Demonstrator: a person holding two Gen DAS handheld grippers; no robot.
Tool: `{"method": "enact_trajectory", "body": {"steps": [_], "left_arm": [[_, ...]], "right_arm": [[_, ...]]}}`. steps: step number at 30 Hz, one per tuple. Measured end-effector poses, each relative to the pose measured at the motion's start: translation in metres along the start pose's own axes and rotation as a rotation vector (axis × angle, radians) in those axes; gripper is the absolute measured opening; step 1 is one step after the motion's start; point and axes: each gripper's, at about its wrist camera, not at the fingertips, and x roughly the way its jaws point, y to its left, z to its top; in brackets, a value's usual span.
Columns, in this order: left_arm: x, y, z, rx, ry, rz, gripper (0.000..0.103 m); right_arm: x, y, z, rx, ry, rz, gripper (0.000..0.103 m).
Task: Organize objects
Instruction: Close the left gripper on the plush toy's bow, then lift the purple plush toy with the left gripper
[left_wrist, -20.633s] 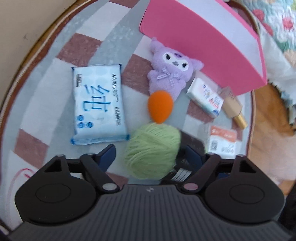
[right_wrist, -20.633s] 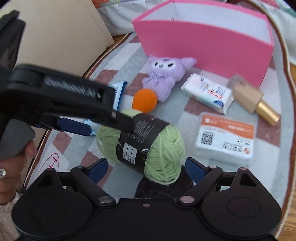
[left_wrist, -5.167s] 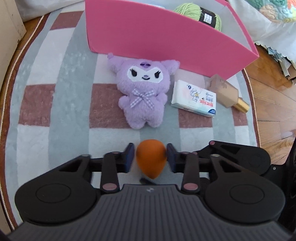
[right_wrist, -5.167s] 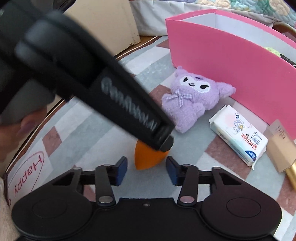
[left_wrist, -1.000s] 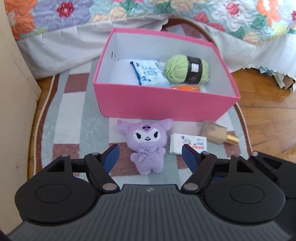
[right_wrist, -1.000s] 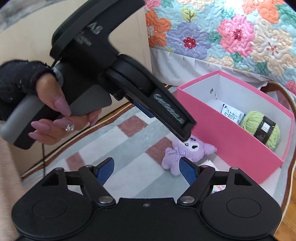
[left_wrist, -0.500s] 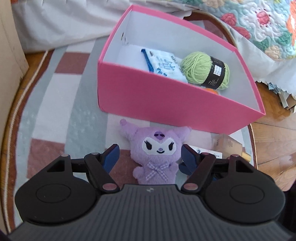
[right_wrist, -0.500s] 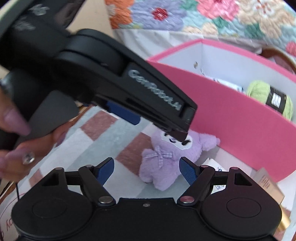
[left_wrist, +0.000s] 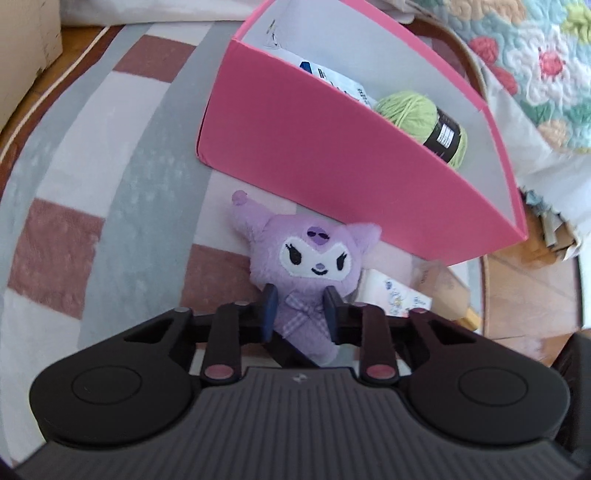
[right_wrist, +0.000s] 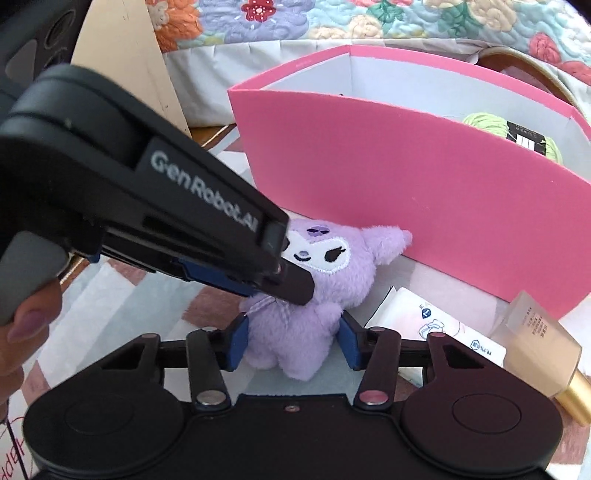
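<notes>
A purple plush doll (left_wrist: 314, 266) lies on the rug in front of the pink box (left_wrist: 332, 162). My left gripper (left_wrist: 300, 308) is shut on the doll's body at its bow. In the right wrist view the doll (right_wrist: 325, 280) sits between the jaws of my right gripper (right_wrist: 293, 341), whose pads touch its lower body on both sides. The left gripper (right_wrist: 288, 284) crosses that view from the left and hides part of the doll's face. The box (right_wrist: 406, 192) holds a green yarn ball (left_wrist: 421, 118) and a blue and white tissue pack (left_wrist: 332, 79).
A small white tissue pack (right_wrist: 432, 332) and a beige cosmetic bottle (right_wrist: 543, 343) lie on the rug right of the doll. A beige cabinet (right_wrist: 125, 55) stands at the left. A quilted bed edge (right_wrist: 369, 22) runs behind the box. Wooden floor (left_wrist: 532, 295) shows at the right.
Both grippers moved down and closer to the doll. The left gripper closed on its body, and the right gripper's jaws narrowed around its lower part.
</notes>
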Motion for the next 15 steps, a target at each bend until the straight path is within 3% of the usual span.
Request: {"method": "enact_trajectory", "body": {"steps": [9, 12, 15], "left_arm": [[-0.018, -0.006, -0.016, -0.057, 0.001, 0.005, 0.022], [-0.021, -0.001, -0.024, -0.128, 0.009, -0.014, 0.03], [-0.025, -0.001, -0.032, -0.158, 0.015, -0.042, 0.045]], "right_arm": [[-0.03, -0.002, -0.005, 0.031, -0.014, 0.078, 0.051], [-0.036, -0.007, -0.01, 0.052, -0.014, 0.101, 0.051], [-0.043, -0.008, -0.015, 0.068, -0.01, 0.114, 0.051]]}}
